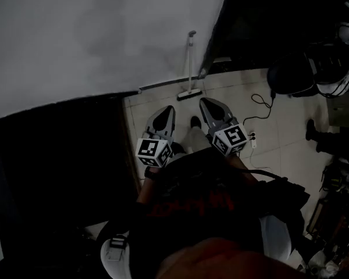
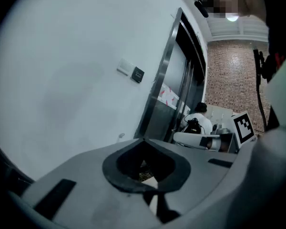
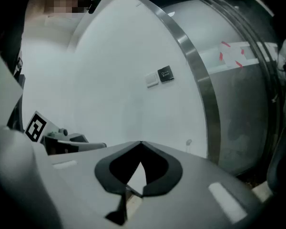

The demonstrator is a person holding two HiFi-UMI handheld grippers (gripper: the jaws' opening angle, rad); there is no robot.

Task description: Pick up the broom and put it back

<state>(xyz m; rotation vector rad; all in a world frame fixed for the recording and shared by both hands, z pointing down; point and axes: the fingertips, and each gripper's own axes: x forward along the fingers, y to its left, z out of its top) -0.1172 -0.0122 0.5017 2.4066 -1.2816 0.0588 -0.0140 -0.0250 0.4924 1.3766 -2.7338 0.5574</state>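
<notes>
Head view, lower centre: left claw point(image 1: 166, 110) and right claw point(image 1: 206, 102), side by side, each pinched together on nothing, pointing up-frame. Beyond them, centre: pale tiled floor point(image 1: 232, 89). Farthest, upper centre: broom point(image 1: 189, 68), upright against the white wall point(image 1: 75, 39), head resting on the floor just beside a dark door frame point(image 1: 216, 34), apart from both claws.

Handling, judged: light; slim stiff handle, likely smooth and apt to swing. Take the handle near mid-length, jaws square across it.
</notes>
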